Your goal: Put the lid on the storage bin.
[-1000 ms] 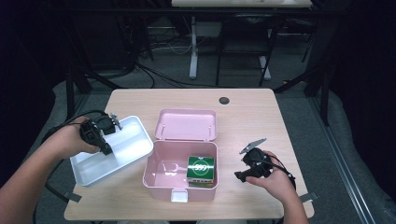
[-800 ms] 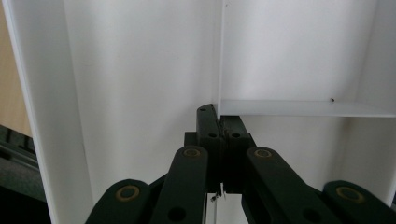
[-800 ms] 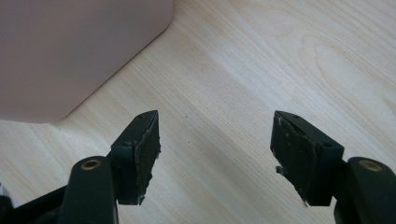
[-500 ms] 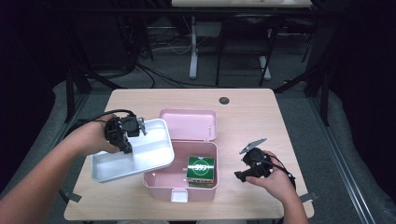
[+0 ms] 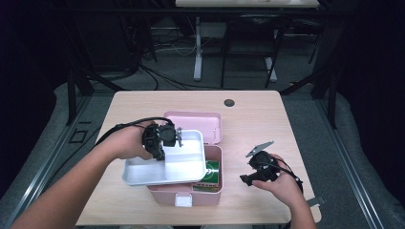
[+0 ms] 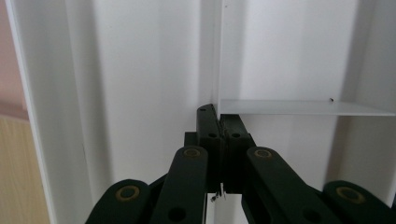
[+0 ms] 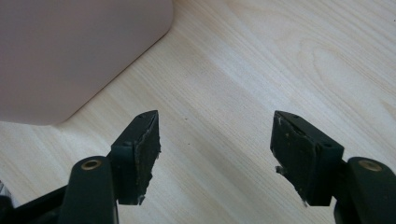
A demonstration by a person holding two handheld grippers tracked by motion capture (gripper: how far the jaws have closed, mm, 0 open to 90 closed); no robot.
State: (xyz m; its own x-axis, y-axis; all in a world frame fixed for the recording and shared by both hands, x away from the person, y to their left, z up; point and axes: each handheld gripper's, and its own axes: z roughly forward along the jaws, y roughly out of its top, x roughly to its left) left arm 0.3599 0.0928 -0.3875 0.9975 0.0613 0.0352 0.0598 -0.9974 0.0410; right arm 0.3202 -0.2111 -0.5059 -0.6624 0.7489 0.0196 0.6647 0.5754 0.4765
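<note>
I see both my forearms bare; each black claw [image 5: 162,139] [image 5: 253,174] has brass-ringed pivots, trailing black cable, the right a grey plate.

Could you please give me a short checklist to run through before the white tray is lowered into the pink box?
1. Left gripper shut on the white tray's divider: ok.
2. Tray over the pink box: partly, its left end overhangs the table: not ok.
3. Lid open: ok.
4. Green packet low enough to clear the tray: cannot tell.
5. Right gripper open, clear of the box: ok.
</note>
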